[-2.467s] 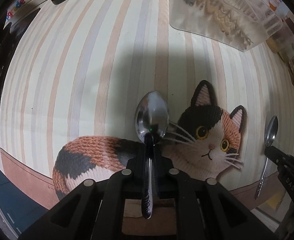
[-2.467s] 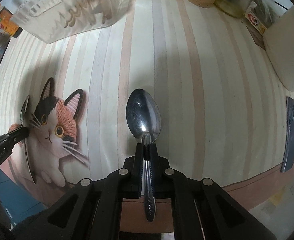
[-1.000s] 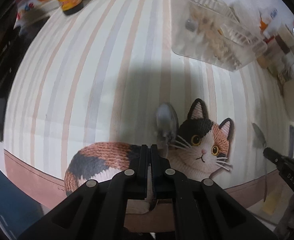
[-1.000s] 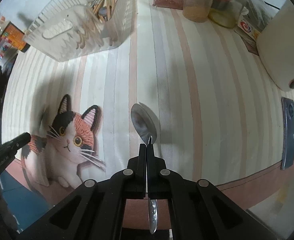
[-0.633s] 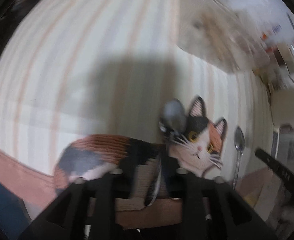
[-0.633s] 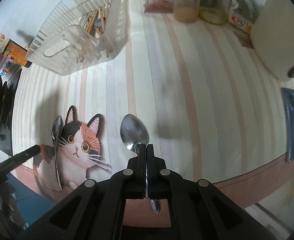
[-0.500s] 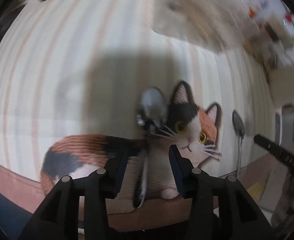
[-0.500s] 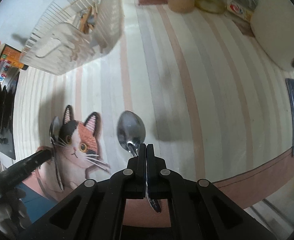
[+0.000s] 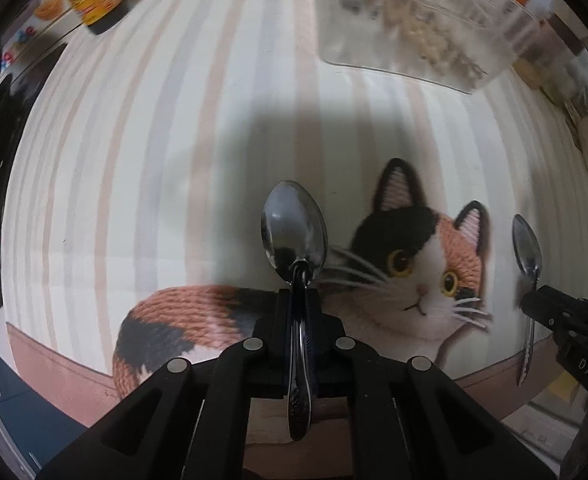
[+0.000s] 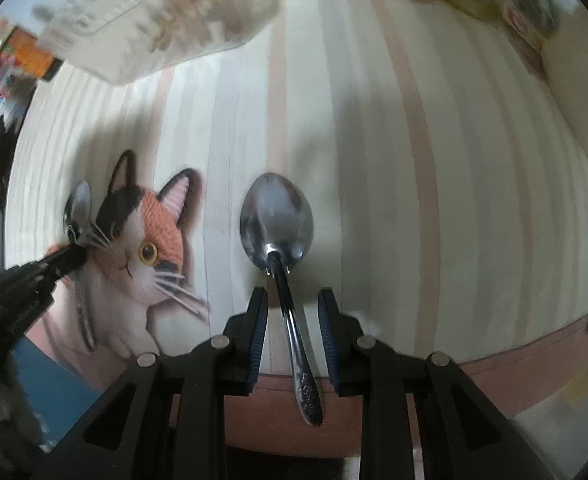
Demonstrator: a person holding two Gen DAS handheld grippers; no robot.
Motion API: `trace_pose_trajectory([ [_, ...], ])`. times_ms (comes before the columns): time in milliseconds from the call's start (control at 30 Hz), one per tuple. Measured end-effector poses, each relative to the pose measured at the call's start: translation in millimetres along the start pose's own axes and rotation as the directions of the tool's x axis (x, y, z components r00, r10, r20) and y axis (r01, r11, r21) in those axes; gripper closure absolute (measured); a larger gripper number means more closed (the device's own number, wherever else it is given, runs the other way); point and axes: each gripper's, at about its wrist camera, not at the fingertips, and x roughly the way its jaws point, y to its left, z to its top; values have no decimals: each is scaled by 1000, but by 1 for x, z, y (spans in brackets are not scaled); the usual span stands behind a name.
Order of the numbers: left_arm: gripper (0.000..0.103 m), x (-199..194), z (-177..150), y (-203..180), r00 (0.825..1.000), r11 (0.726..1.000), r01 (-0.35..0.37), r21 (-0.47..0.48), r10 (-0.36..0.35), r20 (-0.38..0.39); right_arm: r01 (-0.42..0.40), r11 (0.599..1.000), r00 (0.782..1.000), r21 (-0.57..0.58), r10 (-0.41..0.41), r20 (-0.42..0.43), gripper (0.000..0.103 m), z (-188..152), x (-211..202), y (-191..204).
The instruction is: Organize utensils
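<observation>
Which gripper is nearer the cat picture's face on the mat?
Left. The left gripper sits over the cat picture beside its face; the right gripper sits off to the cat's side, over bare stripes.

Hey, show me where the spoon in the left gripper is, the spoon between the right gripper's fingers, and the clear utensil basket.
Left spoon (image 9: 294, 229), left wrist view, on its bowl.
Right spoon (image 10: 276, 224), right wrist view, on its bowl.
Clear basket (image 9: 357, 46), left wrist view, on its near wall.

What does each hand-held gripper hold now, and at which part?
The left hand-held gripper clamps a spoon by its handle. The right hand-held gripper is open; its spoon lies loose between the fingers.
</observation>
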Motion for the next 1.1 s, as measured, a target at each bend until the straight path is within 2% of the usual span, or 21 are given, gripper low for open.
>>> trace_pose_trajectory([
  [33,99,-1,0,4,1000,1000,-5,-5,5,4,35,999,999,-3,-34,8,88,0,2,2],
  [67,99,-1,1,7,1000,1000,-9,-9,9,8,66,998,998,-14,-66,17,95,0,4,4],
  [267,101,-26,-1,24,998,1000,-15,-24,16,59,36,999,999,24,-37,33,97,-4,8,-2],
  [333,103,-35,0,22,997,999,-16,-29,18,80,22,999,998,32,-24,53,101,-6,4,-5],
  [467,103,-59,-7,34,992,999,-8,-37,13,124,0,999,995,41,-4,96,101,-8,-8,-4],
  [800,103,-95,13,35,979,993,66,-100,-45,200,-122,988,976,99,101,194,101,2,-55,-25],
  [1000,103,-127,26,41,961,985,123,-122,-87,263,-191,976,956,102,161,245,101,14,-91,-27],
  [1100,103,-153,37,35,943,982,156,-104,-116,312,-222,972,941,80,192,279,101,25,-117,-27],
])
